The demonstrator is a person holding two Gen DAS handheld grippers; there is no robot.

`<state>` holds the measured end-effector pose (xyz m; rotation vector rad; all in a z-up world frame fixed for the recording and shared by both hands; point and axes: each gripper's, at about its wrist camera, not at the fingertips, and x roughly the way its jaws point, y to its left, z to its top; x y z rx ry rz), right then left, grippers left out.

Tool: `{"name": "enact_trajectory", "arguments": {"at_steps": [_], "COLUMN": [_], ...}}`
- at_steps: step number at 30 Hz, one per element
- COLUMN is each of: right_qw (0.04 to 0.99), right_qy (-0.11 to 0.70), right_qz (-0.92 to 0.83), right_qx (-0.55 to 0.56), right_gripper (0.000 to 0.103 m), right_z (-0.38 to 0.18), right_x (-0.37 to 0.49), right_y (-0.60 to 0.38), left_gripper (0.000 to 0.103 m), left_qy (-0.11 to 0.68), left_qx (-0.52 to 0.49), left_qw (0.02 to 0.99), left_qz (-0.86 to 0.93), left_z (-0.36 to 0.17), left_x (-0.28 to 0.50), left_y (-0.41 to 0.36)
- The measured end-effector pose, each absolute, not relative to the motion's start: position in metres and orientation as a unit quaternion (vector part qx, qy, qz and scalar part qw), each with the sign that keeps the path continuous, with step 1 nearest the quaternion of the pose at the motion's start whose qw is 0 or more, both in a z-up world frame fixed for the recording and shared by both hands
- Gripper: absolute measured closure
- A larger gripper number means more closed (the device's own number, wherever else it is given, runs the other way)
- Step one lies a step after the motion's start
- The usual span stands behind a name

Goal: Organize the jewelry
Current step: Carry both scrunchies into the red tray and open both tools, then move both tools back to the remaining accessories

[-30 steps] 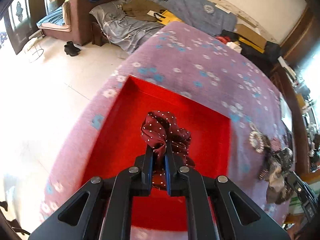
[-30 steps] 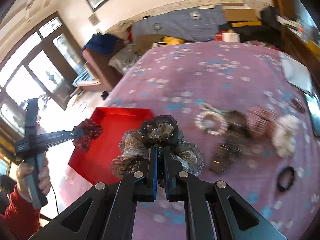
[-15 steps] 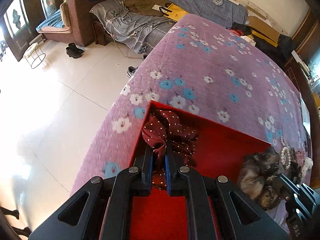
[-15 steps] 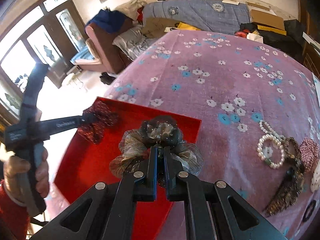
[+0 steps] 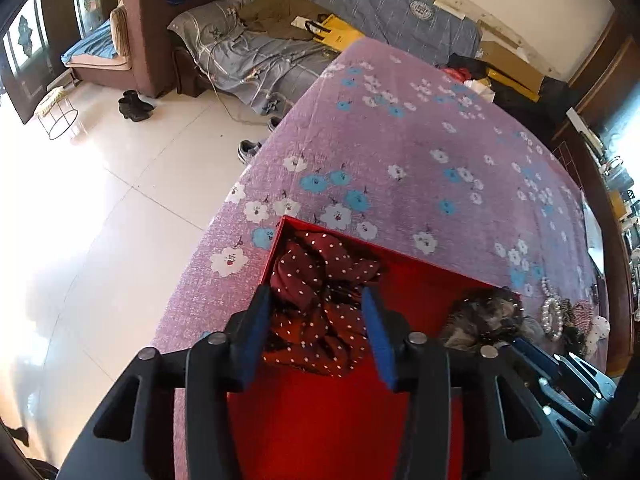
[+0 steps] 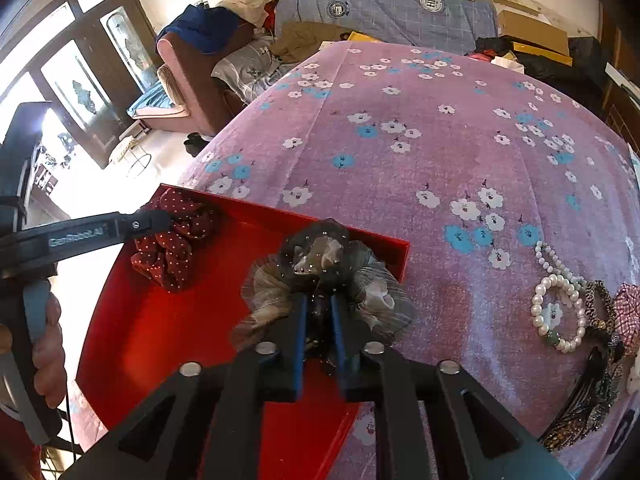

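Left tongs [image 5: 316, 312] spread wide apart, hanging right over the dark red polka-dot scrunchie [image 5: 320, 304], which sits loose in the far left corner of the red tray [image 5: 332, 432], bunched up against the rim. Not gripping it at all, fabric just lying between the two blue pads.

Right tongs [image 6: 319, 308] squeezed tight on the grey-black tulle scrunchie [image 6: 324, 268], pinching it at the middle, frills puffing out both sides. Held over the tray's far right corner, right by the rim [image 6: 376, 240]; can't tell if it's touching the tray floor.

Tray parked at the near edge of the purple flowered surface [image 6: 440, 152]. Off to the right on the cloth: pearl bracelet [image 6: 556, 316], leopard-print hair tie [image 6: 596, 304], pink checked scrunchie [image 6: 629, 312] just beside it, plus a dark sparkly clip [image 6: 580, 412] nearer the edge.
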<state>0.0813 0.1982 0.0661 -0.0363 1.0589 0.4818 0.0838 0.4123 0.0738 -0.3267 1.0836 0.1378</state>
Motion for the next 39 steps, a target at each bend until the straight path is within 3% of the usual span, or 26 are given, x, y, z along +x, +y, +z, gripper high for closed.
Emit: {"name": "enact_trajectory", "arguments": {"at_steps": [3,12,21,25,39], "right_qw": [0.838,0.848,0.851,0.854,0.859], "right_qy": [0.492,0.471,0.471,0.473,0.492], "right_qz": [0.235,0.242,0.229,0.211,0.079], "right_qx": [-0.013,0.004,0.034,0.051,0.117], "right_gripper": [0.061,0.053,0.052,0.052,0.053], "right_z": [0.073,0.097,0.106,0.106,0.083], "right_x": [0.078,0.052,0.017,0.004,-0.038], "right_y": [0.199,0.177,0.112,0.072,-0.126], "left_gripper": [0.05,0.047,0.047,0.041,0.041], "left_qy": [0.499,0.468,0.458,0.455,0.482], "left_qx": [-0.157,-0.121,-0.068,-0.045,-0.022], "left_qw": [0.85,0.868,0.88,0.886,0.875], "left_qz": [0.07,0.111,0.104,0.08,-0.027], "left_z": [0.089,0.132,0.157,0.162,0.137], "left_x": [0.076,0.04,0.007,-0.001,-0.002], "left_y": [0.412,0.395,0.328,0.285,0.147]}}
